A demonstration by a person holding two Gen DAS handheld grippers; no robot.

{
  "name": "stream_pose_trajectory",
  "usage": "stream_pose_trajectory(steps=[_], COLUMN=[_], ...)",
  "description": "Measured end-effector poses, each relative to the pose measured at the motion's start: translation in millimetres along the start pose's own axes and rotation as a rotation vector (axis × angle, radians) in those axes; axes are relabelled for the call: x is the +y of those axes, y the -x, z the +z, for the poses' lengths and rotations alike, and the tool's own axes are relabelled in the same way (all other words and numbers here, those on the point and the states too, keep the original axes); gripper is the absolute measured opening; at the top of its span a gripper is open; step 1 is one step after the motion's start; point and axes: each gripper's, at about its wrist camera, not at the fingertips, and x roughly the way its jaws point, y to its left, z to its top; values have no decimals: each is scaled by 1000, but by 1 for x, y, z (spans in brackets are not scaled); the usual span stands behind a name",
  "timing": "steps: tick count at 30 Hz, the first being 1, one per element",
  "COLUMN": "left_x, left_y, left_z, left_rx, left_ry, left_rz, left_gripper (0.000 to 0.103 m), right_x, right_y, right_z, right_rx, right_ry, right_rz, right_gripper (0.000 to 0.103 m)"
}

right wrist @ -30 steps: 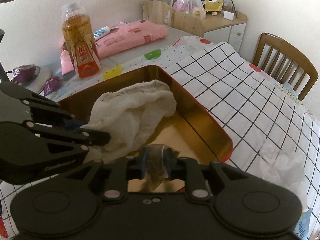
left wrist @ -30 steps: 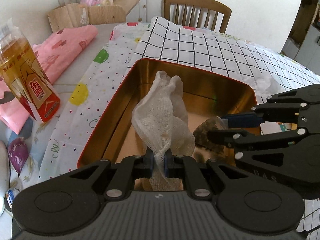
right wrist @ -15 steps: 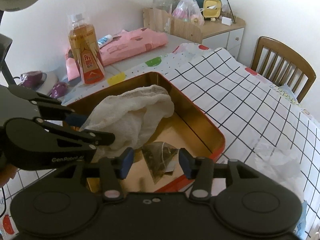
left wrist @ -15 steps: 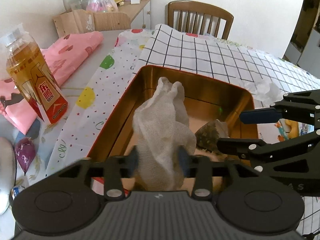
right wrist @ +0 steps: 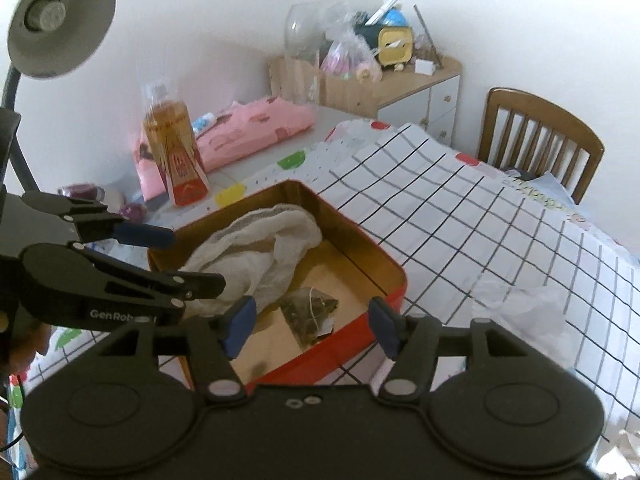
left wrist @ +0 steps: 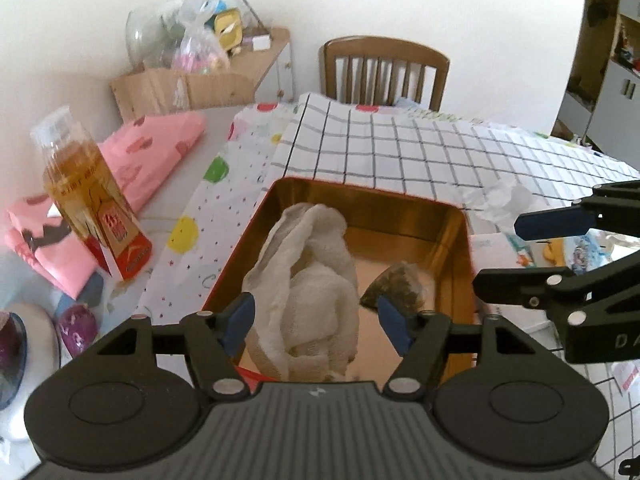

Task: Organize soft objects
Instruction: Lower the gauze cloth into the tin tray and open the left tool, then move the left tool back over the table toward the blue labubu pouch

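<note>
The tin (left wrist: 456, 216) stands on the desk (right wrist: 500, 216), on the cloths that cover it. In the tin, the gauze (left wrist: 308, 280) lies along the left side and the tea bag (left wrist: 396, 284) lies to the right of it, near the right wall. Left of the tin stands a bottle (left wrist: 88, 192), and a folded cloth (left wrist: 160, 152) lies behind the bottle. A crumpled tissue (left wrist: 504, 200) lies on the desk just beyond the far right corner of the tin. A chair (left wrist: 384, 68) stands behind the desk.
</note>
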Motion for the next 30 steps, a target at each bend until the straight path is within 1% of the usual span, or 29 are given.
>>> stream_pose_trajectory(steps=[3, 4, 5, 7, 12, 14, 18, 23, 30], left_x=[-6, -9, -11, -14, -24, -28, -38, -52, -68], left_y=[12, 17, 21, 29, 51, 59, 75, 90, 102], left_z=[2, 2, 2, 2, 3, 3, 3, 0, -5], left_rx=[-23, -32, -40, -59, -91, -109, -144, -173, -169], left_ry=[-9, -16, -21, -27, -29, -32, -49, -76, -74], left_rz=[-25, -29, -34, -47, -90, -101, -127, -157, -233], left_gripper=[68, 70, 72, 74, 77, 83, 84, 87, 88], right_x=[-3, -3, -4, -5, -7, -8, -10, -12, -17], right_y=[18, 23, 28, 40, 68, 78, 101, 128, 162], right_z=[-2, -2, -3, -6, -14, -18, -28, -43, -69], right_rx=[-28, -36, -45, -64, -102, -118, -150, -181, -213], right_ry=[-23, -28, -32, -39, -63, -78, -101, -130, -174], right_rz=[-6, -9, -13, -24, -56, -66, -89, -120, -171], right_gripper=[63, 64, 65, 68, 73, 74, 80, 87, 93])
